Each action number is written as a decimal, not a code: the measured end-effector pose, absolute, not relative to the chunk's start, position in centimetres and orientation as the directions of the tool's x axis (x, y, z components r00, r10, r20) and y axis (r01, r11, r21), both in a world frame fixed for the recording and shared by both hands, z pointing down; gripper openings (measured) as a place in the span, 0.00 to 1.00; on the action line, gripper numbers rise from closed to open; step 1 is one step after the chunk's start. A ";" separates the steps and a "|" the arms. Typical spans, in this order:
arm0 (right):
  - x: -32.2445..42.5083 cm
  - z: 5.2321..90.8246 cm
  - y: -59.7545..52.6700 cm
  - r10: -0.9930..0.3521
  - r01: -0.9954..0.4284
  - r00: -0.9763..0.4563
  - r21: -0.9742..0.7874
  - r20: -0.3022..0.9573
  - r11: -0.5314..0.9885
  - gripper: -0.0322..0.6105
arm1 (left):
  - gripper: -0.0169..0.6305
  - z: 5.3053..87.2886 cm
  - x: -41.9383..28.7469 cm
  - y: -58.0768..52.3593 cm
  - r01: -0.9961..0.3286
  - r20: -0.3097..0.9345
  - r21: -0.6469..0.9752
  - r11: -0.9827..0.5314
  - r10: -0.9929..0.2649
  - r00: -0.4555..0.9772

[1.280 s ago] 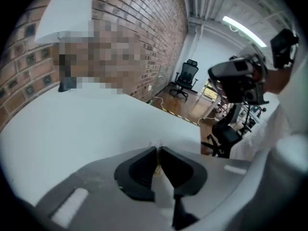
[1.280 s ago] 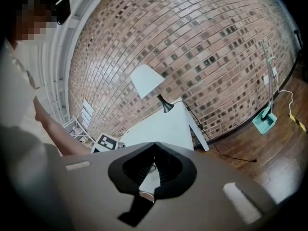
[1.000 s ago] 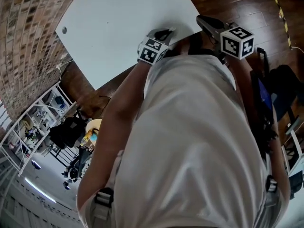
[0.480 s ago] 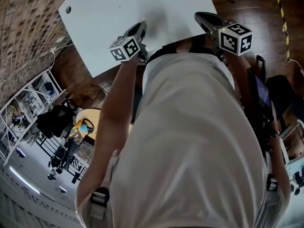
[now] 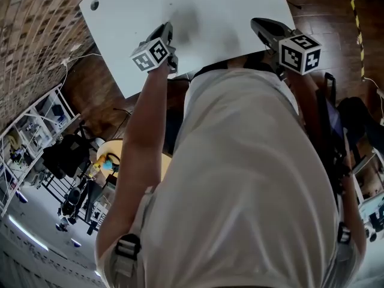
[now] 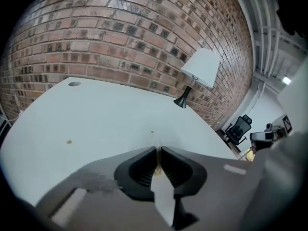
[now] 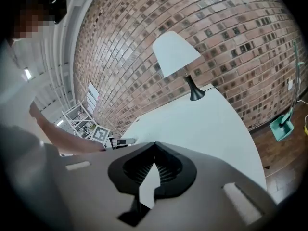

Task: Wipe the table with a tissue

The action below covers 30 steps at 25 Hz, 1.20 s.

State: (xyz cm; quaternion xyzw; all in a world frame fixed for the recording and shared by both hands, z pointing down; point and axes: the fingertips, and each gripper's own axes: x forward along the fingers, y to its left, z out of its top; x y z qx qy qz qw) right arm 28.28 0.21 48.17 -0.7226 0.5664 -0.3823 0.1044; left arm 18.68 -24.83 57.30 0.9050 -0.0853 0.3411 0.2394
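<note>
The white table fills the top of the head view. My left gripper is over its near left part, marker cube towards me. In the left gripper view, the left gripper has its jaws together, with only a thin slit between the pads. I see no tissue in them or anywhere else. Two small brown specks lie on the table ahead of it. My right gripper hangs over the table's near right edge. In the right gripper view, the right gripper is shut and empty.
A white-shaded lamp stands at the table's far end by the brick wall. The table has a cable hole at its left corner. Around it are wooden floor, metal shelving, an office chair and a teal dustpan.
My left gripper has swung left and farther out over the table and rolled over. The right gripper has shifted only a little along the table's near edge.
</note>
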 end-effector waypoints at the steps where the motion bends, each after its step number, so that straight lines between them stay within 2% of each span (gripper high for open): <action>1: 28.1 48.3 -0.3 -0.894 -0.742 0.074 -0.575 0.441 -0.345 0.06 | 0.09 57.5 18.9 -25.9 -0.322 0.665 0.362 -0.875 0.000 0.747; 7: 26.9 48.7 -2.0 -0.876 -0.736 0.118 -0.551 0.467 -0.393 0.06 | 0.09 58.5 21.0 -29.7 -0.287 0.695 0.307 -0.908 0.008 0.719; 12: 26.1 48.8 -2.4 -0.861 -0.720 0.155 -0.541 0.484 -0.434 0.06 | 0.09 59.2 22.7 -31.8 -0.312 0.705 0.311 -0.898 -0.002 0.709; 18: 26.0 48.7 -1.2 -0.851 -0.703 0.184 -0.539 0.492 -0.464 0.06 | 0.09 60.2 24.3 -30.7 -0.290 0.762 0.184 -0.939 -0.050 0.646; 30: 26.2 48.8 0.0 -0.846 -0.692 0.190 -0.544 0.498 -0.475 0.06 | 0.09 60.4 25.3 -29.8 -0.273 0.772 0.090 -0.958 -0.107 0.627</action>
